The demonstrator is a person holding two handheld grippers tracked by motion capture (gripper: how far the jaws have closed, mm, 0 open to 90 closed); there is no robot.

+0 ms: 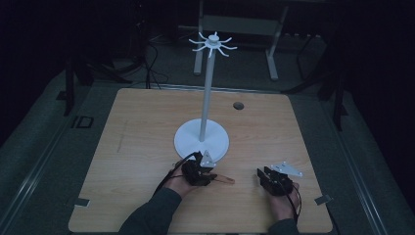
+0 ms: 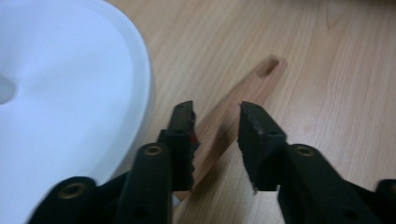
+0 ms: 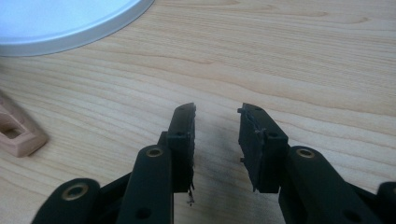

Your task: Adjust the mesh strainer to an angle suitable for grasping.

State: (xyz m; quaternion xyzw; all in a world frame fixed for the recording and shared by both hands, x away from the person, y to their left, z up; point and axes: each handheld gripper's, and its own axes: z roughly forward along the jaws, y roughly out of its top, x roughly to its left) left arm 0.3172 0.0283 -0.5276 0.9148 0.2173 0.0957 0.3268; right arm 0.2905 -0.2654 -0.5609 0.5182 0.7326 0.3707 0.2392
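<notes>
Wooden stick (image 2: 233, 109): laid flat on the worktop (image 1: 147, 147) just beside the white stand (image 1: 201, 139), straddled by the left gripper (image 2: 215, 119), jaws parted, nothing clamped, seemingly for pickup. Right gripper (image 3: 217, 122): parted, empty, held low nearby, apparently in reserve.

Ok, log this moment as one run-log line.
left gripper: open, jaws astride wooden stick | right gripper: open over bare table | white stand: upright, hooks bare
</notes>
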